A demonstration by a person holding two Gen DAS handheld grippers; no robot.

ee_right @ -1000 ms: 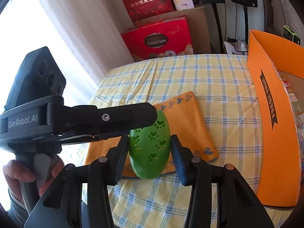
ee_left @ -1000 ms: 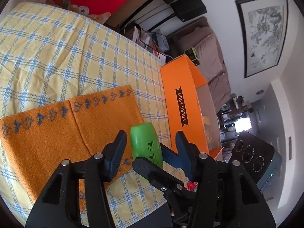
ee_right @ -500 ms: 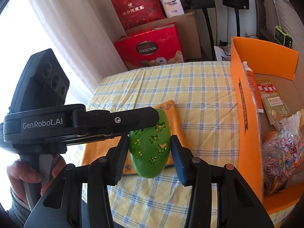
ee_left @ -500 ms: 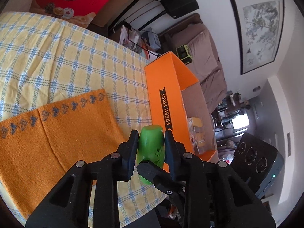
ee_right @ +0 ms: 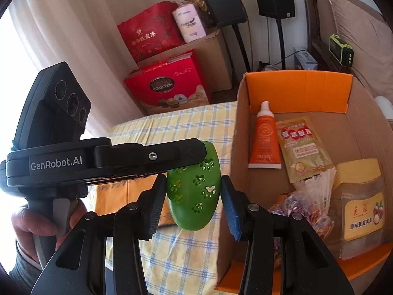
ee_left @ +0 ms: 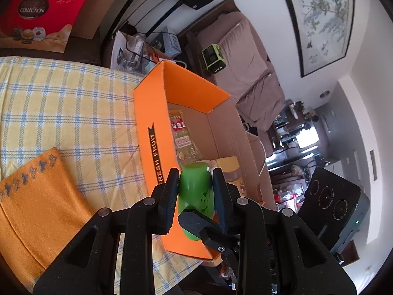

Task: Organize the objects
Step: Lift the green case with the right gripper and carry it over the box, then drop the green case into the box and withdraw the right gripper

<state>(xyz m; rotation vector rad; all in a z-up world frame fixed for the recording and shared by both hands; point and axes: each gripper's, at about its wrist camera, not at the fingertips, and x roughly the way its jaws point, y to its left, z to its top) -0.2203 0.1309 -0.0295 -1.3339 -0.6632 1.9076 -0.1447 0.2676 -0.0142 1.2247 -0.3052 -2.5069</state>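
Sitting between both claws, green egg (ee_left: pixel 195 184)

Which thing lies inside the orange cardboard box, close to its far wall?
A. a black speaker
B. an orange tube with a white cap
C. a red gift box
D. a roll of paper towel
B: in the right wrist view the orange tube with its white cap lies on the floor of the orange box, its cap toward the far wall, beside a yellow packet.

The glossy green egg-shaped container (ee_right: pixel 194 191), pierced with paw-print cutouts, hangs tilted at lower centre of frame, clear of the tablecloth, beside the open orange box (ee_right: pixel 297 91) on the right.
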